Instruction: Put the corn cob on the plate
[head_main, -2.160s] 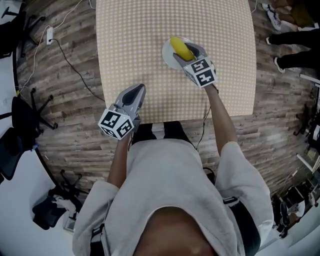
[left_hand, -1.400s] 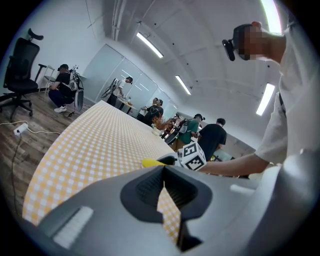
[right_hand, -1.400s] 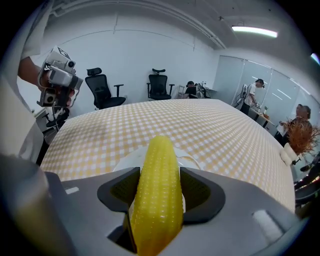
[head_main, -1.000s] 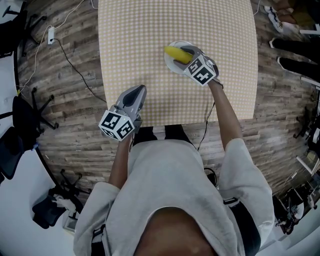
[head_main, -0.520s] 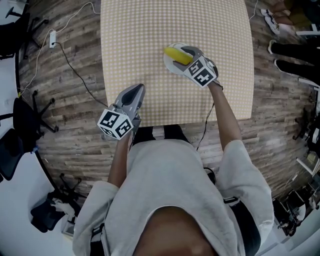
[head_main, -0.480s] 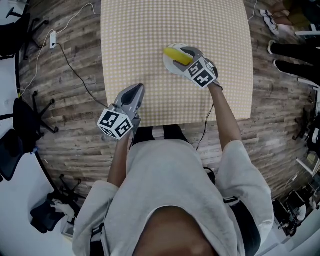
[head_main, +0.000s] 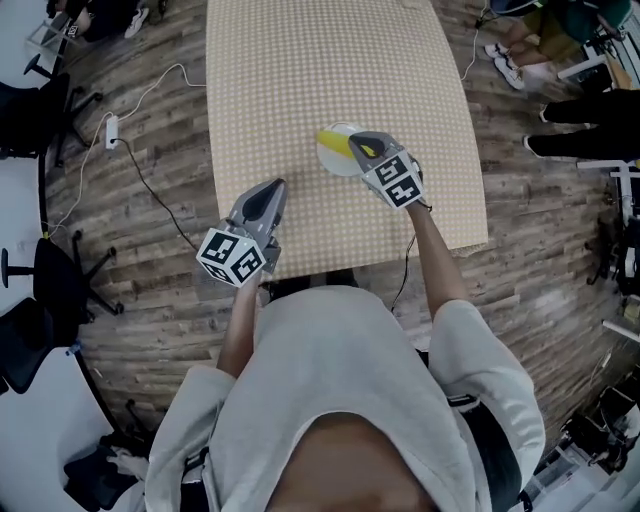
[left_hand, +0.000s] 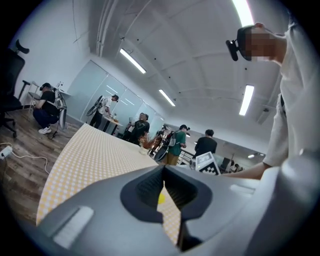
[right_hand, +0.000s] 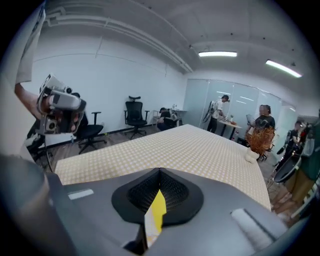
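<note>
- Fingers of the right gripper (right_hand: 159, 172) have just closed and are pressed together, empty, above the plate (head_main: 334, 164).
- Left gripper (left_hand: 163, 169) fingers also meet, holding nothing.
- Corn cob (head_main: 332, 139) lies on the plate on the tabletop (head_main: 300, 70).

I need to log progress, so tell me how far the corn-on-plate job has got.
Done: the corn cob lies on the plate. In hand: the right gripper hangs over the plate, its fingers just closed with nothing between them; the left gripper is shut and empty too. Left: probably nothing but drawing the grippers clear.
</note>
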